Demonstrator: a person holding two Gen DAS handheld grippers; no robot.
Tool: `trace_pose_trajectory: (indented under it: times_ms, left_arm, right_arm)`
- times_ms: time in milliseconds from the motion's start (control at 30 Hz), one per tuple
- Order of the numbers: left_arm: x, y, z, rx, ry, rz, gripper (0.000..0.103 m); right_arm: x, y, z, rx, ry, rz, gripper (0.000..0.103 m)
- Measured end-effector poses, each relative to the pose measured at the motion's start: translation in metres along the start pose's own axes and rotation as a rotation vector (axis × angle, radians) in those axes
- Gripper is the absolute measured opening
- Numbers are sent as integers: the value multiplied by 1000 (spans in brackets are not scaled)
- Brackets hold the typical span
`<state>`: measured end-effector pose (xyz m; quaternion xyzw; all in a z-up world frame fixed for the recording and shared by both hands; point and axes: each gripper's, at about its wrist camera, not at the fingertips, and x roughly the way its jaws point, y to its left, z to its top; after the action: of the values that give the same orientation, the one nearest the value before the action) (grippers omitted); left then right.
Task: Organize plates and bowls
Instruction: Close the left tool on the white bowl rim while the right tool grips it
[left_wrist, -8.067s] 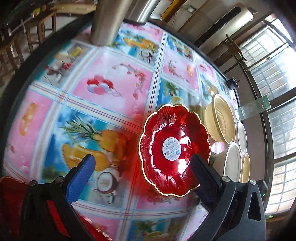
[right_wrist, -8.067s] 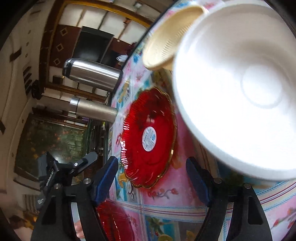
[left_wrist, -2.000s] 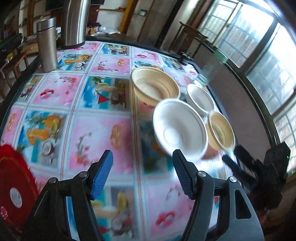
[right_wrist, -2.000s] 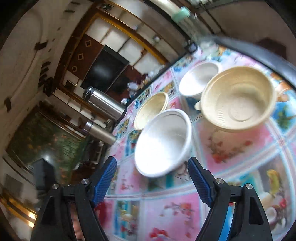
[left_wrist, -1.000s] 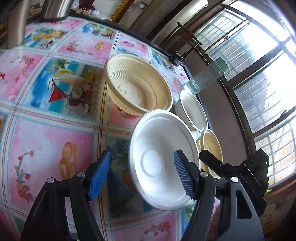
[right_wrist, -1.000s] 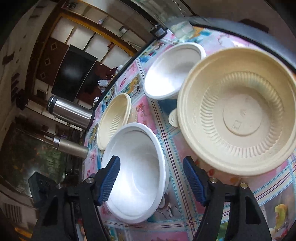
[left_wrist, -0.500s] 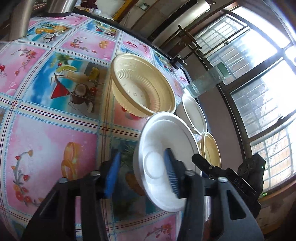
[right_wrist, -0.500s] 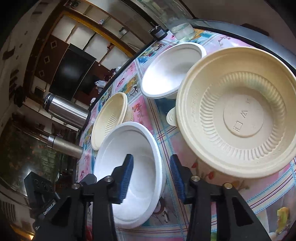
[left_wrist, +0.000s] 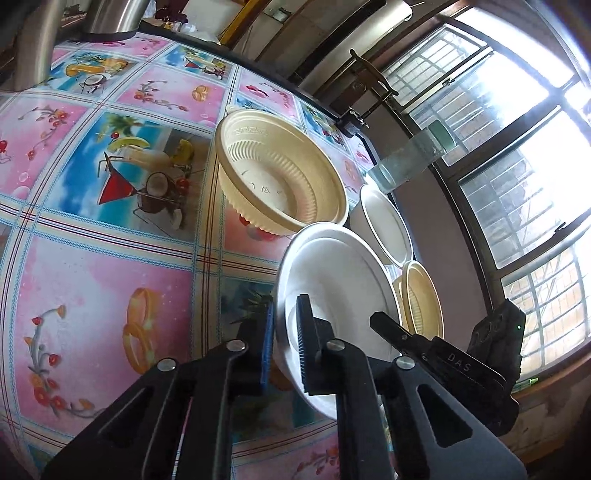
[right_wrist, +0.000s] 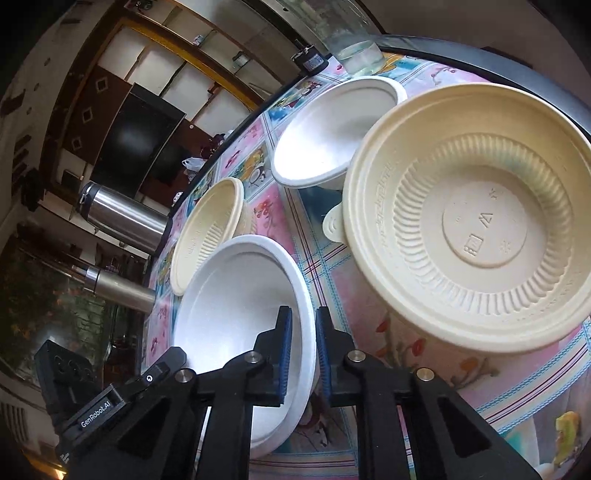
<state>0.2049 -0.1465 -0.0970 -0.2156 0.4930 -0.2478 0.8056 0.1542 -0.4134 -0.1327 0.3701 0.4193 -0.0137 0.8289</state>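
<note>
White bowl (left_wrist: 343, 273) pinched by left gripper (left_wrist: 284, 347) and right gripper (right_wrist: 301, 354) (opposite rims, apparently).

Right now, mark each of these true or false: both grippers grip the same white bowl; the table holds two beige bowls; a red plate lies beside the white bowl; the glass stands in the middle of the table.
1. Both hand-held grippers grip the same white bowl. True: the left hand-held gripper and right hand-held gripper each pinch its rim.
2. Two beige bowls are on the table. True: a far beige bowl and a near beige bowl.
3. A red plate lies beside the white bowl. False: none is in view.
4. The glass stands mid-table. False: it stands at the edge.
</note>
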Motion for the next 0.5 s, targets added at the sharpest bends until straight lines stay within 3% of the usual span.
trace_pose_trajectory:
  times_ms: [500]
  left_arm:
    - [-2, -1, -1, 10, -6, 11, 4]
  right_arm:
    - [-1, 1, -5, -6, -32, -15, 7]
